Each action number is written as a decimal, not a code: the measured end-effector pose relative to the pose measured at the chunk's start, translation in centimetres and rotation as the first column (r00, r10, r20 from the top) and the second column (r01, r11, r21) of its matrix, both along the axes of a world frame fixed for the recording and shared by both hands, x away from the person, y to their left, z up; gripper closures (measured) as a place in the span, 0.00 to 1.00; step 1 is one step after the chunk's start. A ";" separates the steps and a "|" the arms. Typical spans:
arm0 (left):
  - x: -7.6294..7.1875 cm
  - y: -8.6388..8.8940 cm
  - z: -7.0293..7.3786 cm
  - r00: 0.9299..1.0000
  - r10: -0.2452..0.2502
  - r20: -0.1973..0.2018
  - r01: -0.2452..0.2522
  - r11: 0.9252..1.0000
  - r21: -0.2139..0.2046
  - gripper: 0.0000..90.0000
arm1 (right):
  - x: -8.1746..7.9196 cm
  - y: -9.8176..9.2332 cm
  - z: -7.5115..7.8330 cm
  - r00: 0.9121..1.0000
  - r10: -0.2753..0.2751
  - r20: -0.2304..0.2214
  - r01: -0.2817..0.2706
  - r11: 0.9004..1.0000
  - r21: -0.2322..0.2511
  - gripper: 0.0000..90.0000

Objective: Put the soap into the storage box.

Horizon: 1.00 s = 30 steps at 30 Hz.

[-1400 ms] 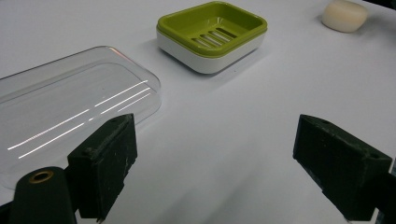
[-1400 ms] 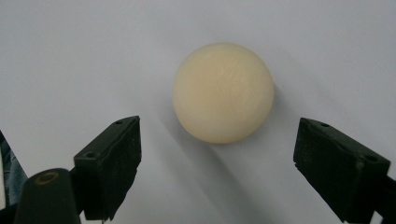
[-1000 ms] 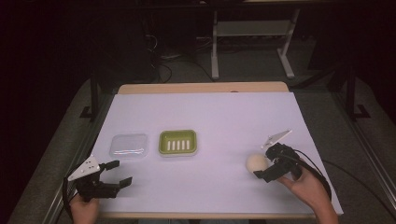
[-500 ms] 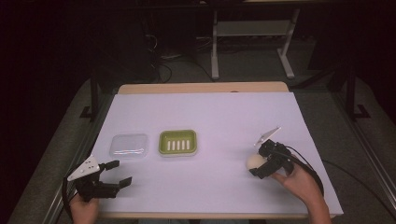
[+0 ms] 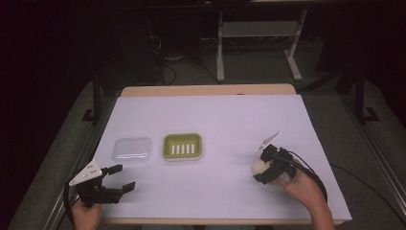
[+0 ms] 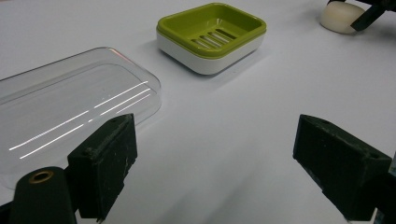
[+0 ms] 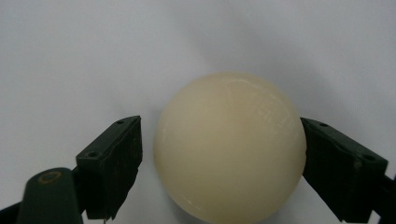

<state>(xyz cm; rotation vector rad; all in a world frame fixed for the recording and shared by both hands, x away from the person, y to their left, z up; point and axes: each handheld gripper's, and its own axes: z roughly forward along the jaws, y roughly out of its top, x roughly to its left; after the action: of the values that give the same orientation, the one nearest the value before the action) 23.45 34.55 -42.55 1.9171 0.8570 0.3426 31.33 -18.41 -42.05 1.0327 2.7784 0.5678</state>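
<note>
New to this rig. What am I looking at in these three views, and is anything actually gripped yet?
No robot arm here: a person holds a two-jaw gripper in each hand. The high view looks down on the white table; the other two cameras ride on the grippers and look along their black jaws.

On the table lie a clear plastic lid, a green soap dish and a cream soap bar.

The left gripper is open over bare table beside the lid.

The right gripper straddles the soap bar. Its jaws have just been closing, but a slim gap shows at the left jaw; the right looks at or near the soap, so it is not yet gripped.
</note>
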 end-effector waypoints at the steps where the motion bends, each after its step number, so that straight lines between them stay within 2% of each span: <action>1: 0.0 0.0 0.0 1.000 -0.001 0.001 0.001 1.000 0.001 0.14 | 0.0 0.0 -0.1 1.000 -0.002 -0.002 0.002 1.000 -0.010 0.17; 6: 0.0 0.1 0.0 1.000 -0.003 0.002 0.003 1.000 0.005 0.14 | 0.1 0.0 -0.7 1.000 -0.012 -0.005 0.012 0.999 -0.032 0.20; 13: 0.0 0.0 0.0 1.000 -0.002 0.000 0.002 1.000 -0.001 0.14 | 0.0 0.0 -0.7 1.000 -0.014 0.004 0.014 0.999 -0.038 0.26; 30: 0.0 0.0 0.0 1.000 -0.002 0.002 0.002 1.000 -0.002 0.14 | 0.0 0.1 -0.6 1.000 -0.019 0.001 0.019 0.999 -0.038 0.27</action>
<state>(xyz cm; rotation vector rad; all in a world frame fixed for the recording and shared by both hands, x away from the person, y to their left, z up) 23.46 34.56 -42.54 1.9157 0.8534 0.3426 31.34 -18.36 -42.69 1.0495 2.7641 0.5112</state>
